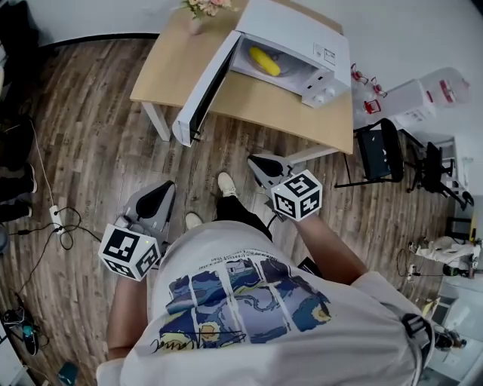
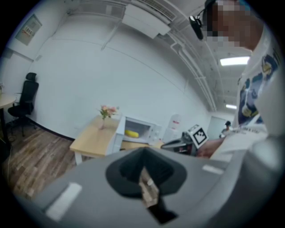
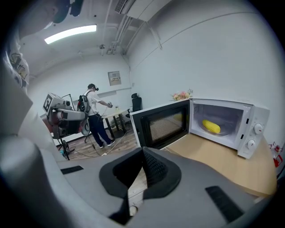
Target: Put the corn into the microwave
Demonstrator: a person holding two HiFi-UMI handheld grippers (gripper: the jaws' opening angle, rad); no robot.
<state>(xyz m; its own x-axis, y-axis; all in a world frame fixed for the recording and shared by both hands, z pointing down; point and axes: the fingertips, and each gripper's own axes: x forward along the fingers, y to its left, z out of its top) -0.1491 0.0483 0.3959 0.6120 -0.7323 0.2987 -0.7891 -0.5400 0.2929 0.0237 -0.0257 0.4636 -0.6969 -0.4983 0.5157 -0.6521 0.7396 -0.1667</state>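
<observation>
A yellow corn cob [image 1: 264, 60] lies inside the white microwave [image 1: 302, 34], whose door [image 1: 204, 90] hangs wide open over the wooden table [image 1: 249, 98]. Both gripper views show the corn [image 2: 131, 133] [image 3: 211, 126] in the lit cavity. My left gripper [image 1: 157, 197] is held low near my body, well short of the table, shut with nothing in it [image 2: 143, 162]. My right gripper [image 1: 262, 164] hovers in front of the table's near edge, also shut and empty [image 3: 143, 153]. The open door [image 3: 162, 124] stands ahead of it, to the left of the cavity.
A vase of flowers [image 1: 204, 9] stands at the table's far corner. A black folding chair [image 1: 381, 151] and a white container [image 1: 423, 94] are to the right of the table. Cables [image 1: 56, 219] trail on the wooden floor at left. Another person [image 3: 93, 116] stands in the background.
</observation>
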